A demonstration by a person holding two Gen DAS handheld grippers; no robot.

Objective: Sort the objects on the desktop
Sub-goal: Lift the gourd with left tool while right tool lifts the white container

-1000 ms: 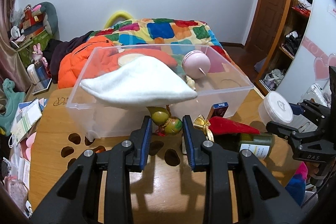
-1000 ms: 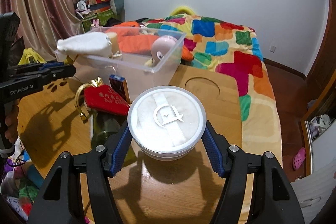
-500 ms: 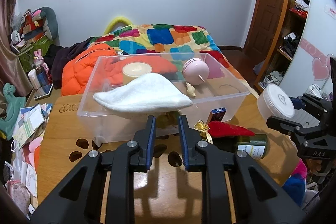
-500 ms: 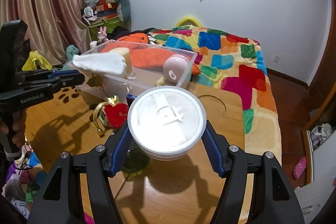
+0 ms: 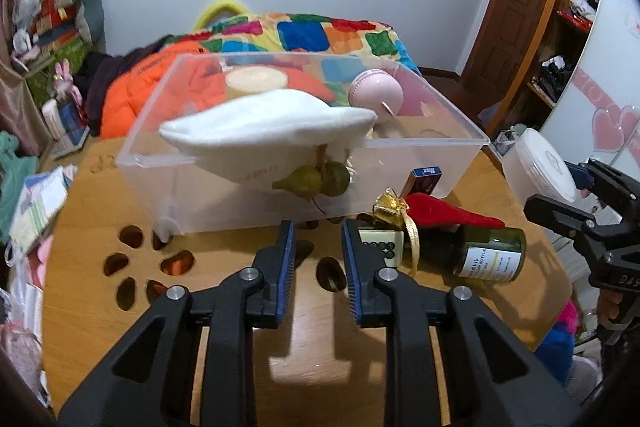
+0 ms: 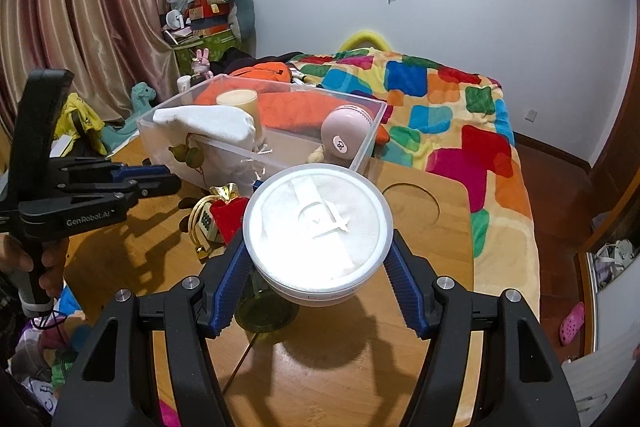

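The round white tub (image 6: 318, 233) is carried clear above the table (image 6: 432, 267), pinched at its sides by the right gripper (image 6: 318, 267), whose jaws are spread wide around it. Only a narrow strip of each blue pad meets the curved wall, so a slip is the first risk to be judged here: a tilt on the way over and the tub could be squeezed out and dropped onto the green bottle (image 5: 490, 255) lying just beneath, near the table's right edge.

The clear bin (image 5: 460, 139) is set at the far edge of the table, and its near-left portion is taken up by a white cloth (image 5: 272, 123) draped over the near rim. Room seems to be left only at the right end, beside the pink ball (image 5: 375, 91). If the tub is brought in low, the near wall could be clipped and the bin shoved toward the far edge.

Against the bin's near wall, a small blue box (image 5: 426, 177), a red pouch (image 5: 444, 215) and a gold bow (image 5: 390, 213) are crowded together, and any of them could be knocked on the way over.

The left gripper (image 5: 318, 251) is held low in front of the bin, jaws parted a little, with nothing between them and nothing touched. Two green gourds (image 5: 316, 181) are seen hanging below the cloth, at the bin's near wall.
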